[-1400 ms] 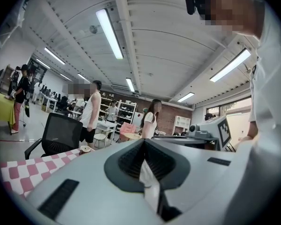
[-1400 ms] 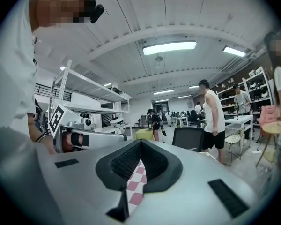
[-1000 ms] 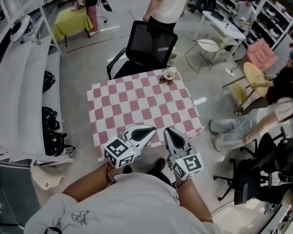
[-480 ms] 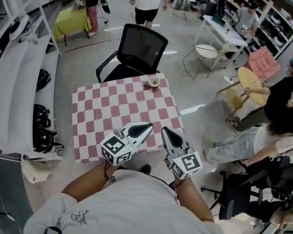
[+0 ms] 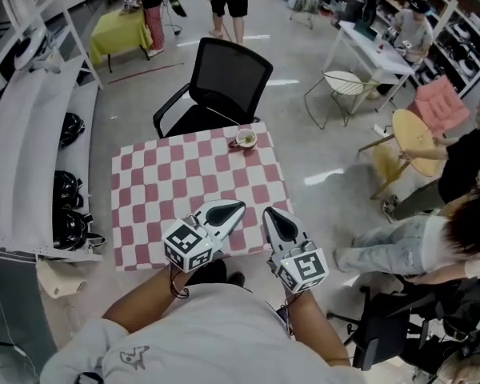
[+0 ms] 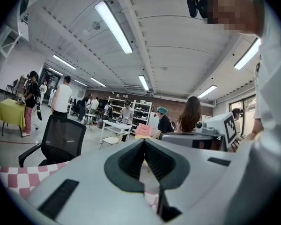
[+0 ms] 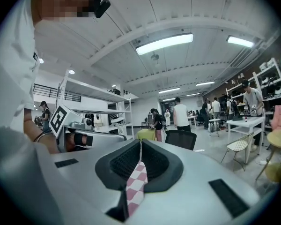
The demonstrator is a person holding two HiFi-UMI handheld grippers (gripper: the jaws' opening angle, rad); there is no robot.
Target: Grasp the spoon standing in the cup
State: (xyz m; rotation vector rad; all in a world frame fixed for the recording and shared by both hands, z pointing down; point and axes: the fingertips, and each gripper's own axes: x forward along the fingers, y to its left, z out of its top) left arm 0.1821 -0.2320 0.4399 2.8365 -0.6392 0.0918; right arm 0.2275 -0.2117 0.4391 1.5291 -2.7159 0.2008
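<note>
Both closed empty, left gripper (image 5: 238, 207) and right gripper (image 5: 269, 213) sit far from the cup (image 5: 246, 139).

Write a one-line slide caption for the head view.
Left gripper and right gripper, shut and empty, over the near edge of the checked table; the cup sits at its far edge.

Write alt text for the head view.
The left gripper and right gripper, both shut and empty, hover over the near edge of a pink-checkered table. A cup sits at its far edge, near a black chair.
</note>
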